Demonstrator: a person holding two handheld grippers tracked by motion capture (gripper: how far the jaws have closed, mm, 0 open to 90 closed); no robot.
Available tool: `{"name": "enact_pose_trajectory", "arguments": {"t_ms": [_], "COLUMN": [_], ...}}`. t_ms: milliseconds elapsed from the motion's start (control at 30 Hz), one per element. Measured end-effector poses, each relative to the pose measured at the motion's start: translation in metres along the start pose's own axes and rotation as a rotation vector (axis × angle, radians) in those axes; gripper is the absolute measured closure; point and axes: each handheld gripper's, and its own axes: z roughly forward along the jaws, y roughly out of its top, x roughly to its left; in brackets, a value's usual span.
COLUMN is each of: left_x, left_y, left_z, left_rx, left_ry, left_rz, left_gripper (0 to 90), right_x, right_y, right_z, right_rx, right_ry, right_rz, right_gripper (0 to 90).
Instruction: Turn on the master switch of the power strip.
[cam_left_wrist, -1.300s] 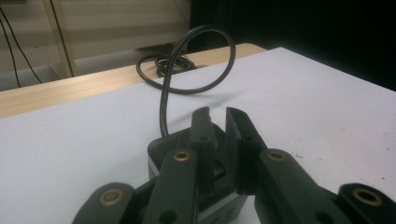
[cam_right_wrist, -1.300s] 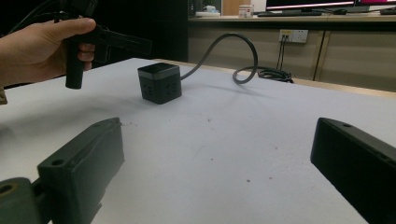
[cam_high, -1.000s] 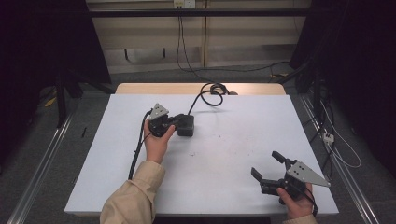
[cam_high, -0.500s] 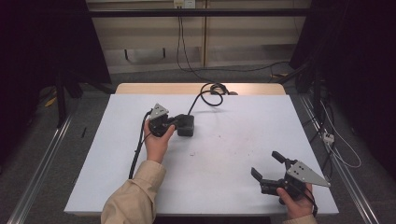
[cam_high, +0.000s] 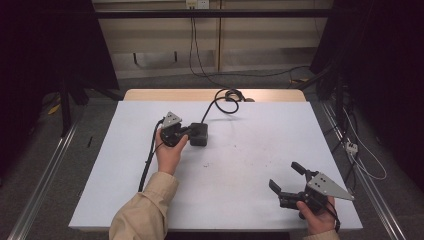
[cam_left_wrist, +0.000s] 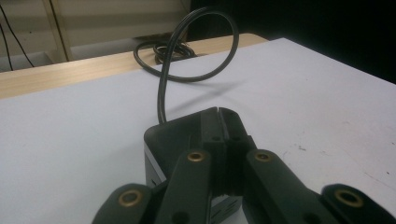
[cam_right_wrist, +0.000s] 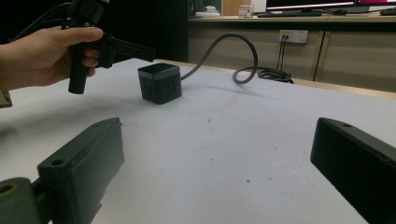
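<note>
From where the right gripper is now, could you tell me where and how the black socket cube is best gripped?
Grip the cube across two opposite upright side faces, coming down from above. It sits flat on the table, and its sides look flat and parallel. Avoid the back face, where the cable leaves it. The open right gripper looks wide enough; the shut left gripper hovers just over the cube, so it should probably clear first.

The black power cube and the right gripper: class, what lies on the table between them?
Nothing: between the power cube and the right gripper the white table is bare apart from small dark specks, as the high view shows.
</note>
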Motion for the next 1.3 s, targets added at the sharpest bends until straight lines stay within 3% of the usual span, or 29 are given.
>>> {"name": "enact_pose_trajectory", "arguments": {"t_ms": [633, 1300], "left_x": [-0.0004, -0.0007], "left_y": [-0.0027, -0.0030], "left_z": [0.0030, 0.0037], "left_rx": [0.025, 0.036], "left_ry": [0.001, 0.007], "left_rz": [0.009, -0.008], "left_gripper": [90.0, 90.0], "right_x": [-0.0003, 0.0003], "right_y": [0.0001, 0.0004], "right_z": [-0.0001, -0.0006], "right_rx": [-0.003, -0.005], "right_ry": [-0.001, 0.000], "right_rz": [-0.002, -0.002], "right_gripper": [2.2, 2.2]}}
